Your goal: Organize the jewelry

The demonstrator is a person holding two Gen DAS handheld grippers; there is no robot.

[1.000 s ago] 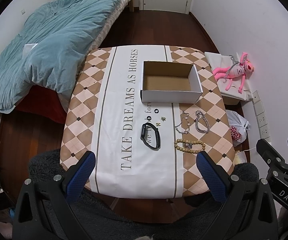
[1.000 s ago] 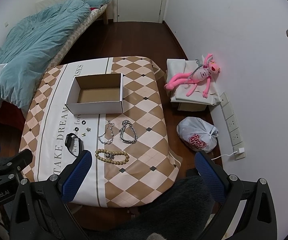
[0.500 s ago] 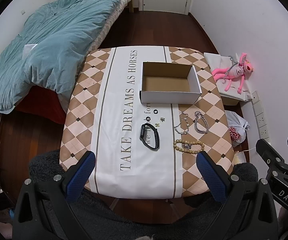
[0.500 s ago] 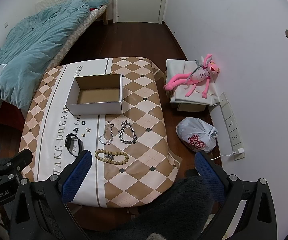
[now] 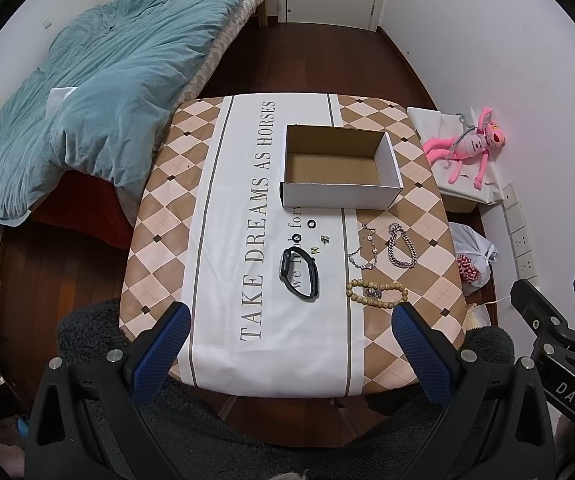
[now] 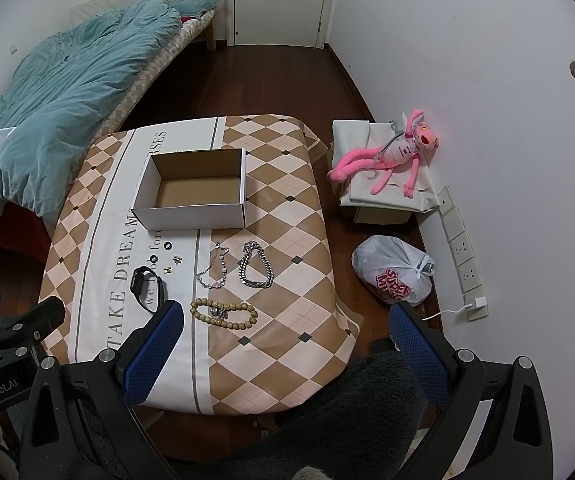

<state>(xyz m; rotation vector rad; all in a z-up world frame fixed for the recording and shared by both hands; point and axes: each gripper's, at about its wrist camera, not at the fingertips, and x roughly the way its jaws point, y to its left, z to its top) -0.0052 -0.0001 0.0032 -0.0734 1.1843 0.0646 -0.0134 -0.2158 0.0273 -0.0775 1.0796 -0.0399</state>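
Note:
An open white cardboard box [image 5: 341,190] [image 6: 191,214] stands empty on the table [image 5: 167,216]. In front of it lie a black watch [image 5: 299,273] [image 6: 147,288], two small black rings [image 5: 310,224], two tiny earrings [image 5: 319,245], a thin silver bracelet [image 5: 363,248] [image 6: 214,269], a thick silver chain [image 5: 401,246] [image 6: 255,266] and a wooden bead bracelet [image 5: 376,291] [image 6: 223,313]. My left gripper [image 5: 287,340] is open and empty, high above the table's near edge. My right gripper [image 6: 283,340] is open and empty, above the near right corner.
A bed with a teal duvet [image 5: 87,92] is to the left. A pink plush toy [image 6: 387,156] lies on a covered box by the right wall, with a white plastic bag [image 6: 391,270] on the floor. A dark fuzzy seat [image 6: 347,408] is below the grippers.
Both grippers have risen and drawn back slightly; the table looks a little smaller. Nothing on the table has moved.

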